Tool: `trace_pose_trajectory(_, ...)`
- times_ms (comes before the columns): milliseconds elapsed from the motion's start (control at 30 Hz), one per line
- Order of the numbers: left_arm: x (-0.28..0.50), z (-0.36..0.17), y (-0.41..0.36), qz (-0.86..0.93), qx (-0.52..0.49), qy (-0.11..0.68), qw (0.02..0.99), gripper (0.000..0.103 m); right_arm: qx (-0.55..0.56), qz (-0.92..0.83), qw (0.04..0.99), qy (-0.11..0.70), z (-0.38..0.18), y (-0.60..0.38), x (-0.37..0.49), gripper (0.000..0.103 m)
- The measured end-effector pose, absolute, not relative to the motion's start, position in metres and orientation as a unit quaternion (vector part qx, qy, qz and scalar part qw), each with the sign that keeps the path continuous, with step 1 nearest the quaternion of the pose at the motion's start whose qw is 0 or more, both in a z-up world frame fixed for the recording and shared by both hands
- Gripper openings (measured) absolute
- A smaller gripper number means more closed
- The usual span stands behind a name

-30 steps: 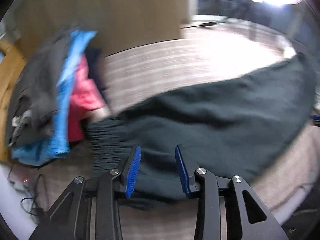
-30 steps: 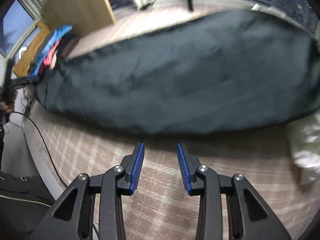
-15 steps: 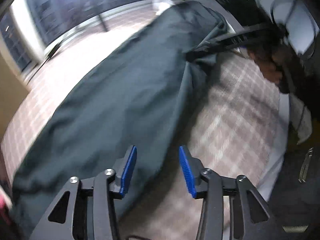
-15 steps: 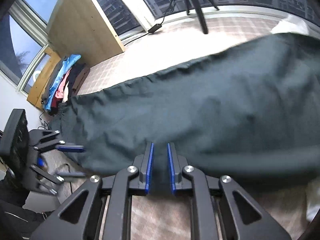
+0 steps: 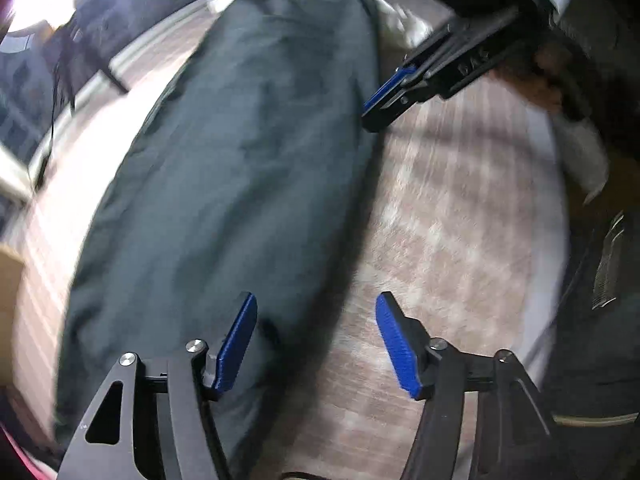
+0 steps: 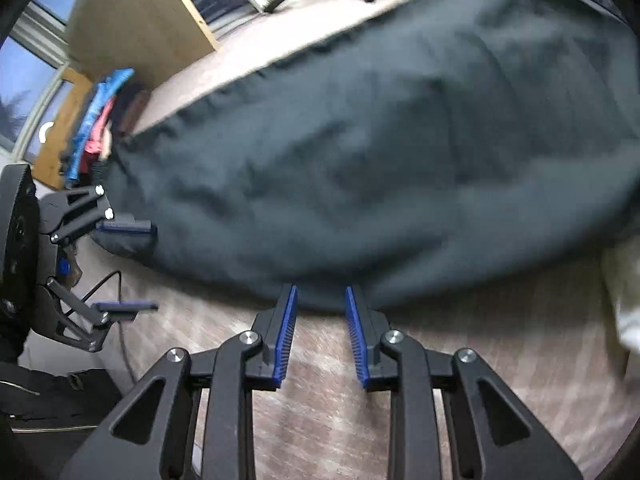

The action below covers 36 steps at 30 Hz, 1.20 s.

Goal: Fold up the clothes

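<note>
1. Dark green garment [image 5: 240,184] fills the left and centre of the left wrist view, running as one long strip from the lower left up to the top centre over a checked cloth surface [image 5: 452,248]. It looks laid out lengthwise so both ends can be reached, though blur hides whether it is one layer or already doubled. The left gripper [image 5: 316,340] sits at the bottom of the frame with its jaws wide apart and nothing between them; the left blue pad lies over the garment's near edge, the right pad over bare cloth. At the upper right the right gripper [image 5: 384,98] points at the garment's far edge, held by a hand [image 5: 536,80].

2. In the right wrist view the garment [image 6: 380,152] spans the middle of the frame from left to right. The right gripper [image 6: 320,336] at bottom centre has its jaws partly apart, tips at the garment's near hem, gripping nothing. At the left edge the left gripper [image 6: 124,266] stands open, upper pad touching the garment's end. A pile of coloured clothes [image 6: 96,128] sits at the upper left, likely kept aside so the working area stays free.
</note>
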State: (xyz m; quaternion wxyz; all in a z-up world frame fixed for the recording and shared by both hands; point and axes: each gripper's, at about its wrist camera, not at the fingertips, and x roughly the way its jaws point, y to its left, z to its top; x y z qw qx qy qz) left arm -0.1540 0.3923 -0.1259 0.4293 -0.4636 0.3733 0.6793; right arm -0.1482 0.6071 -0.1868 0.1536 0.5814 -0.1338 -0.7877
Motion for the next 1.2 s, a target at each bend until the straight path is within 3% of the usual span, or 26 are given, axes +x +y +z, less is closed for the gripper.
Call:
trace_pose_trajectory(33,-0.158,-0.132,0.396,0.68,-0.465,0.382,0.419,0.048,0.578,-0.79,0.153,-0.136,-0.186,0.607,-0.147,0.025)
trace_pose_trajectory(67,-0.165,-0.138,0.399,0.68,-0.471,0.387,0.408,0.02,0.574,-0.793,0.152,-0.137,-0.186,0.608,-0.145,0.025)
trace_pose_trajectory(100,-0.176,-0.136,0.398,0.683,-0.483,0.366,0.407,0.002,0.571,-0.795,0.151,-0.139,-0.185,0.608,-0.143,0.025)
trace_pose_trajectory(233,-0.224,-0.114,0.382,0.698,-0.521,0.255,0.42,0.002,0.545,-0.811,0.192,-0.092,-0.171,0.592,-0.132,0.025)
trace_pose_trajectory(333,-0.254,-0.102,0.368,0.707,-0.53,0.217,0.414,0.002,0.532,-0.817,0.22,-0.038,-0.168,0.571,-0.132,0.028)
trace_pose_trajectory(633,-0.278,-0.106,0.364,0.71,-0.546,0.197,0.4,0.002,0.492,-0.828,0.27,0.006,-0.161,0.543,-0.181,0.033)
trace_pose_trajectory(800,-0.28,-0.103,0.365,0.703,-0.547,0.196,0.41,0.002,0.492,-0.791,0.364,0.023,-0.165,0.502,-0.196,0.035)
trace_pose_trajectory(1033,-0.291,-0.095,0.362,0.705,-0.545,0.193,0.411,0.002,0.455,-0.784,0.417,0.057,-0.177,0.447,-0.206,0.039)
trace_pose_trajectory(1200,-0.296,-0.085,0.344,0.715,-0.542,0.185,0.4,0.011,0.446,-0.774,0.448,0.03,-0.183,0.43,-0.216,0.041)
